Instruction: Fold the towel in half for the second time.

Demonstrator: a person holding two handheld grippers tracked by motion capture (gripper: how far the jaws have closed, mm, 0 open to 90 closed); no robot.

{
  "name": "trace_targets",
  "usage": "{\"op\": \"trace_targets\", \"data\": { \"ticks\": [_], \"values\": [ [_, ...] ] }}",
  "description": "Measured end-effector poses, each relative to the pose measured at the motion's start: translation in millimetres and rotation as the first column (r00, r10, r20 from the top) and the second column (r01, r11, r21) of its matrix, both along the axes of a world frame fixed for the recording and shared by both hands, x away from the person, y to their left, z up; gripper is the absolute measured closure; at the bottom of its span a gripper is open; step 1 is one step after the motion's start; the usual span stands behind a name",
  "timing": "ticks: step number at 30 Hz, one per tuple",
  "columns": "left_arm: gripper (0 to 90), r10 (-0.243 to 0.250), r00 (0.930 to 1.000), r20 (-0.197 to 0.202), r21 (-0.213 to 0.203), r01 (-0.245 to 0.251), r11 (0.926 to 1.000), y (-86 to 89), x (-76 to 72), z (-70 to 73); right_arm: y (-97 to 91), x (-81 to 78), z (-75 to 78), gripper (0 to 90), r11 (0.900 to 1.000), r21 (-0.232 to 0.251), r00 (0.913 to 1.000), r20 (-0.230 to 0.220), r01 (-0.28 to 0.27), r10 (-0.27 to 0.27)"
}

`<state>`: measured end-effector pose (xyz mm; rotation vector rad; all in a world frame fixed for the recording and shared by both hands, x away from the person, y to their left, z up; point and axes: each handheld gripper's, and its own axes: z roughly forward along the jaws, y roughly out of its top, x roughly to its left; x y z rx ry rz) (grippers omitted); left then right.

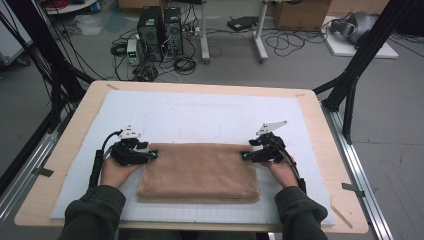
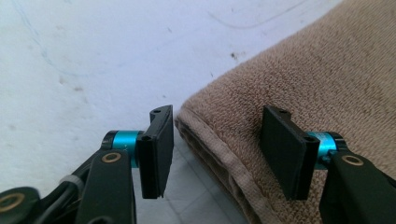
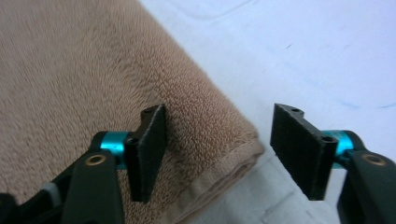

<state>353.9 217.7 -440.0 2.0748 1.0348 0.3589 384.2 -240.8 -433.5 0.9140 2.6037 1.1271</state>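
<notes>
White gridded mat [image 1: 165, 117] on the wooden table [image 1: 320, 135] carries a folded tan terry towel [image 1: 199, 171], its far corners straddled, unpinched, by the parted left gripper [image 1: 153, 155] and right gripper [image 1: 245, 156].

Tan towel [image 1: 199, 171], folded flat, table's near-centre

The person wears dark olive-green long sleeves [image 1: 95, 212] with ribbed cuffs. Each hand carries a black two-jaw gripper: the left gripper [image 1: 150, 155] and the right gripper [image 1: 246, 155] both bear a pale grey three-cornered plate [image 1: 131, 132] on top and trail a black cable [image 1: 95, 167]. Up close, the flat rectangular black pads [image 2: 157, 151] sit on turquoise metal collars [image 2: 125, 140], with small screw holes at the pad corners and brass-coloured rivets [image 2: 111, 157] in the black linkage arms.
</notes>
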Motion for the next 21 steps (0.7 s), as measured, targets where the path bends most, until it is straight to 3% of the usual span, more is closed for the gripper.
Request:
{"op": "trace_targets", "data": {
  "ticks": [3, 6, 8, 11, 13, 16, 21],
  "values": [
    [49.8, 0.008, 0.9998, -0.017, -0.043, -0.008, 0.999, 1.7, 0.3, -3.5, 2.0, 0.1, -5.4, 51.5, 0.9994, 0.018, 0.9986, -0.045, -0.028, 0.029],
    [59.6, 0.009, 0.9998, -0.017, -0.078, -0.01, 0.9969, 3.1, -2.3, -4.9, 0.4, -2.2, -5.4, 66.0, 0.9978, 0.039, 0.997, -0.053, -0.054, 0.056],
    [71.2, -0.004, 0.9998, -0.019, -0.085, 0.002, 0.9964, 2.5, -3.8, -3.8, 1.2, -4.2, -2.9, 71.8, 0.9971, 0.027, 0.9966, -0.039, -0.072, 0.073],
    [79.8, 0.004, 0.9997, 0.026, -0.055, -0.003, 0.9985, -0.8, -7.9, 1.0, 3.7, -7.2, 2.0, 75.1, 0.9968, -0.004, 0.9968, -0.013, -0.08, 0.08],
    [81.1, 0.022, 0.998, 0.06, -0.055, -0.018, 0.9983, -3.0, -10.2, 4.4, 1.3, -7.1, 4.7, 76.2, 0.9972, 0.013, 0.9972, -0.015, -0.073, 0.074],
    [81.4, 0.05, 0.9955, 0.081, -0.1, -0.042, 0.9941, -1.8, -9.7, 11.3, -2.4, -5.3, 10.7, 76.9, 0.9977, 0.026, 0.998, -0.007, -0.063, 0.063],
    [81.3, 0.068, 0.9902, 0.122, -0.113, -0.055, 0.9921, -2.6, 3.9, 33.5, -0.8, 3.4, 31.0, 76.8, 0.9998, 0.009, 0.9981, 0.058, -0.017, 0.017]
  ]
}}
